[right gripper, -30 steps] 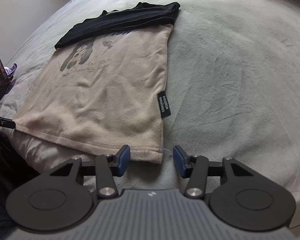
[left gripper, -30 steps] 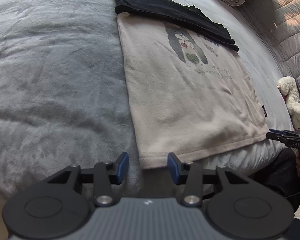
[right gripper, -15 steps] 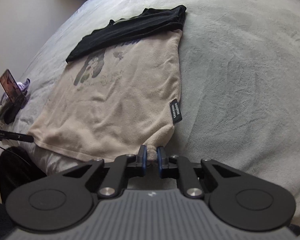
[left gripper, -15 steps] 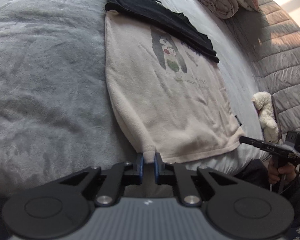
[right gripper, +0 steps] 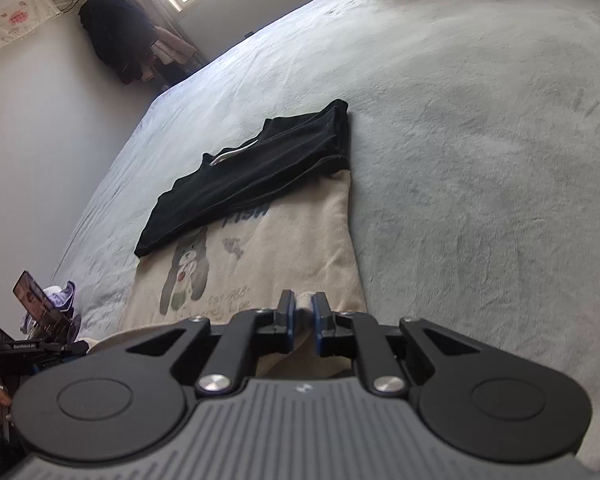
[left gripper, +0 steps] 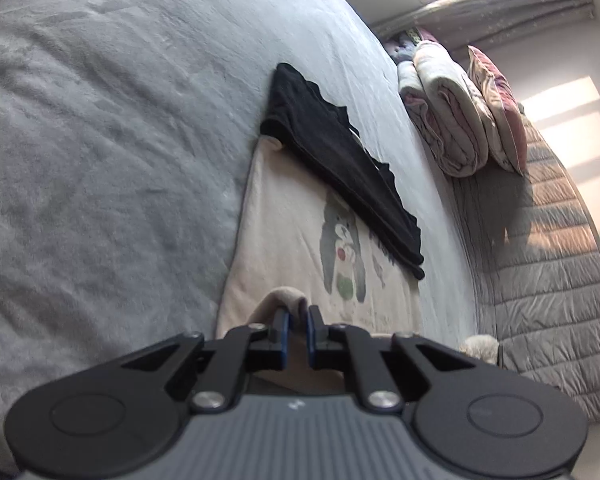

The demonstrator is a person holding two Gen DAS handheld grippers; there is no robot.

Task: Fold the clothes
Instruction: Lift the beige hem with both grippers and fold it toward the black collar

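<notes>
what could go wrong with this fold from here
Each tool, left and right, pinches only a small bunch of the beige shirt hem, so a corner might slip out mid-fold. The black garment lies across the shirt's far end and could get dragged or trapped in the fold.

Layout of garments on the bed.
A printed shirt (right gripper: 260,264) lies flat on the bed cover (right gripper: 480,160); a second folded garment (right gripper: 256,172) lies across its far end; rolled bedding (left gripper: 448,120) sits beyond, beside the padded headboard (left gripper: 552,280).
</notes>
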